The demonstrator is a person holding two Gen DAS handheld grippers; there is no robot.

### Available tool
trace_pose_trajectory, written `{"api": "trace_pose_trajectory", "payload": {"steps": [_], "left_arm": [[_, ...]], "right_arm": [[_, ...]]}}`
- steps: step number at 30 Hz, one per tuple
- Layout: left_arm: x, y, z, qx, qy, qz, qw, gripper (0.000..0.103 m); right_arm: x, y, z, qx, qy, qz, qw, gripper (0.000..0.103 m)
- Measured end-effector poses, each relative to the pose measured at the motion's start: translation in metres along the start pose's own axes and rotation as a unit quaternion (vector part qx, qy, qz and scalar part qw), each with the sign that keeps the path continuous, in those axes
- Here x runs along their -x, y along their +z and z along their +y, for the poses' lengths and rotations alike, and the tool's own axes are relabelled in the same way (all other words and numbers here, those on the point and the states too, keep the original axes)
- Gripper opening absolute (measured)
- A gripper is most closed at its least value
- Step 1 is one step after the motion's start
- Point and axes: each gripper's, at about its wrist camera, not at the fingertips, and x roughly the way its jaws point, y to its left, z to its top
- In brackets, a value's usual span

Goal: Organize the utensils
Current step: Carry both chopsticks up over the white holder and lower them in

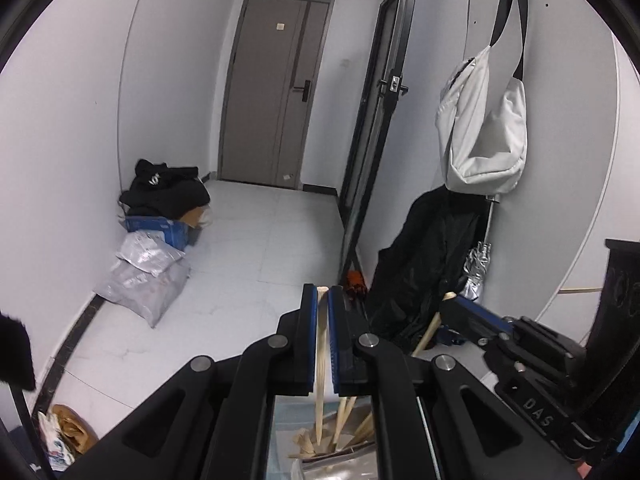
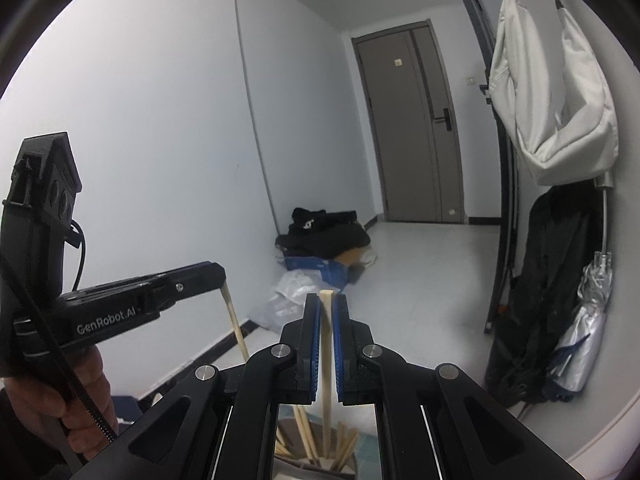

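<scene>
In the left wrist view my left gripper (image 1: 323, 294) is shut on a pale wooden chopstick (image 1: 321, 344) that hangs down between its blue pads. To its right, my right gripper (image 1: 456, 300) grips a second chopstick (image 1: 430, 330), slanting downward. The right wrist view shows my right gripper (image 2: 326, 300) shut on its upright chopstick (image 2: 327, 360). At the left of that view a hand (image 2: 60, 404) holds my left gripper (image 2: 222, 276), with its chopstick (image 2: 236, 320) dangling from the tip. Under both grippers several more chopsticks (image 2: 308, 440) stand in a holder (image 1: 316, 446), mostly hidden by the gripper frames.
A white bag (image 1: 484, 128) hangs on the right wall above a black coat (image 1: 424, 272) and a silver folded umbrella (image 2: 584, 344). Black clothes on a blue box (image 1: 164, 200) and grey plastic bags (image 1: 144, 276) lie by the left wall. A brown door (image 1: 272, 92) closes the hallway.
</scene>
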Motion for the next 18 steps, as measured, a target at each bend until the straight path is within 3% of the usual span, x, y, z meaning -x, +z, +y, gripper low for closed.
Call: {"api": "trace_pose_trajectory", "payload": {"steps": [18], "left_arm": [[-0.020, -0.021, -0.001, 0.000, 0.012, 0.061, 0.9981, 0.002]], "right_arm": [[-0.028, -0.043, 0.001, 0.007, 0.017, 0.065, 0.998, 0.005]]}}
